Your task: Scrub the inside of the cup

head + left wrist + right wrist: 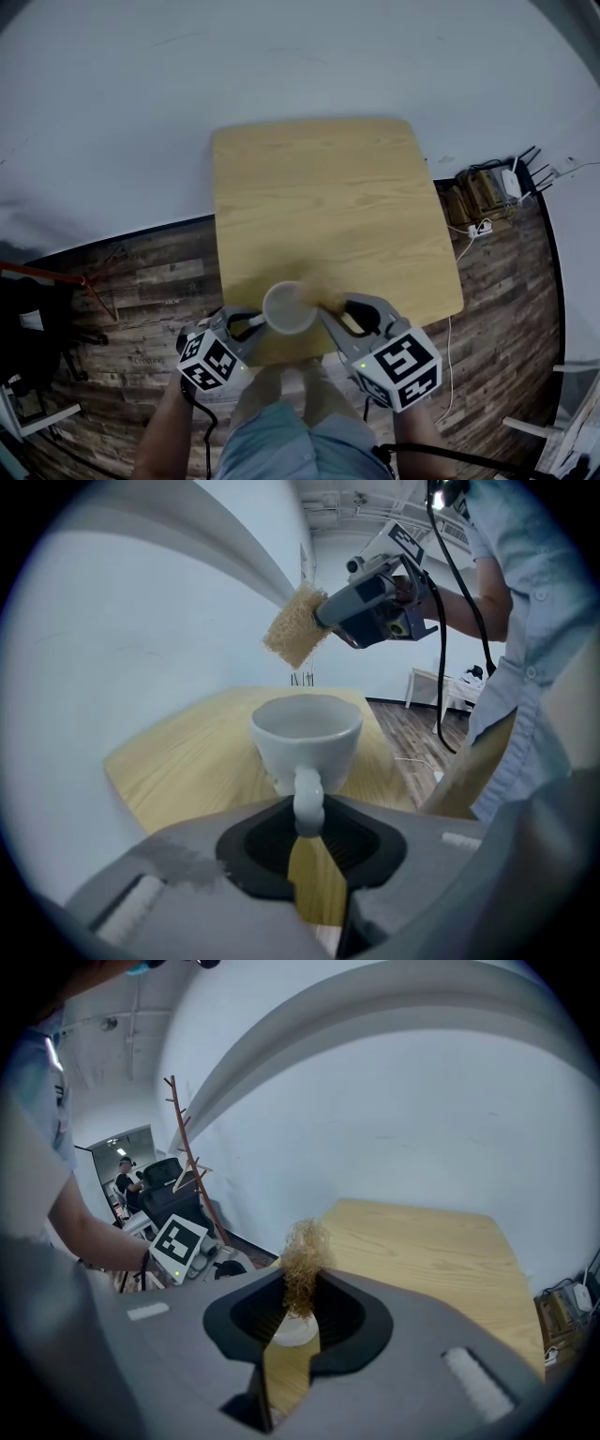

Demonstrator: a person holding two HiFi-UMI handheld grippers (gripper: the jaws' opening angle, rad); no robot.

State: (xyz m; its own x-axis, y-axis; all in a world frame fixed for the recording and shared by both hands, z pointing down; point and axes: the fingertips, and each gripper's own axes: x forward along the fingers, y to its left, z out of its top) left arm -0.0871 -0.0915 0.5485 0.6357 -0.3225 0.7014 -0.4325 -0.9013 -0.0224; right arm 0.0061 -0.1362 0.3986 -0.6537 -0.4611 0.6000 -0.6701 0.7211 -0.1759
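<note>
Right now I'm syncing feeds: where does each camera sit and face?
Head view: on the person's head, facing steeply down at table, cup, left gripper and right gripper; legs show.
Left gripper view: rides the left gripper, faces the cup handle its jaws clamp, scrubber above; a sleeve shows.
Right gripper view: rides the right gripper, faces the clamped scrubber and table; a forearm shows.
All three share the cup.

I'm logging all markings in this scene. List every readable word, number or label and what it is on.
None readable. The left marker cube and right marker cube carry only black-and-white square patterns, no letters; the cup and scrubber are plain.
</note>
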